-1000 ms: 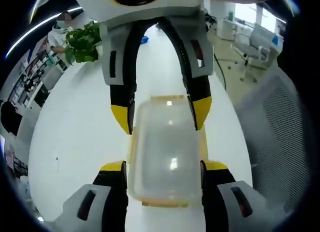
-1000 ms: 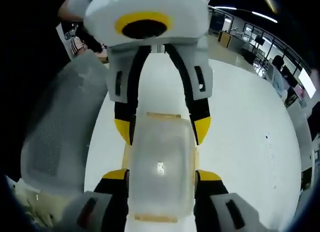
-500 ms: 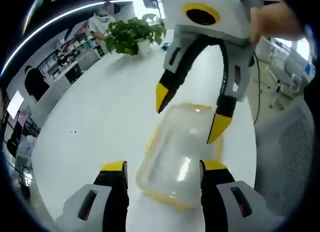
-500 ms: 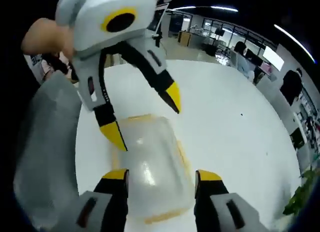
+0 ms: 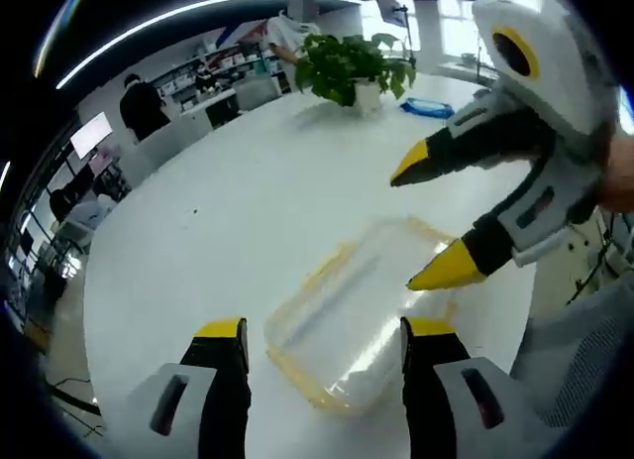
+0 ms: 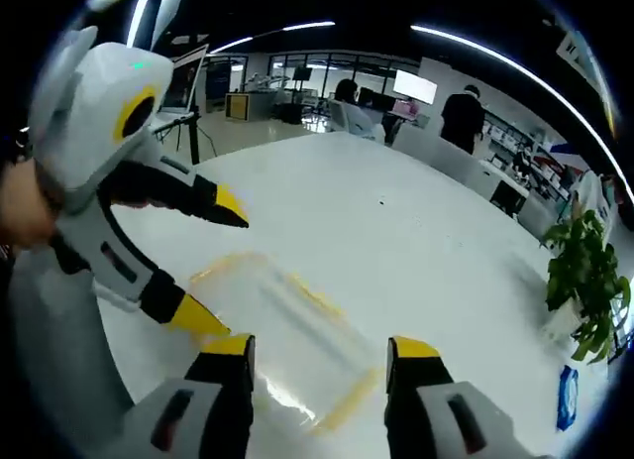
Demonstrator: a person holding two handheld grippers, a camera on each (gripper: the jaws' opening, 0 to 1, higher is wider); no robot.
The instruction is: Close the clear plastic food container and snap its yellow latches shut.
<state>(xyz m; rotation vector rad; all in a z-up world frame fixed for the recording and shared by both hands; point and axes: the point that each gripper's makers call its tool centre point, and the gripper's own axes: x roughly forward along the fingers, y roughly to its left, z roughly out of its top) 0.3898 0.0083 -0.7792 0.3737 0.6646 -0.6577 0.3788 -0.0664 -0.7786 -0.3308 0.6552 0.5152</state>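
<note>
One white desk (image 5: 218, 221) carries everything; on it the clear plastic food container (image 5: 357, 315) lies flat, lid down over it, yellow latches (image 5: 332, 266) along its edges. Both claws hover apart above it, released and grasping nothing: the left claw (image 5: 322, 332) over its near end, the right claw (image 6: 317, 348) likewise. A potted plant (image 5: 352, 67) stands well away, a blue item (image 5: 428, 107) beside it

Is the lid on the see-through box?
Yes. The clear lid sits over the container, yellow trim around its edge. Whether the latches are snapped, cannot tell.
</note>
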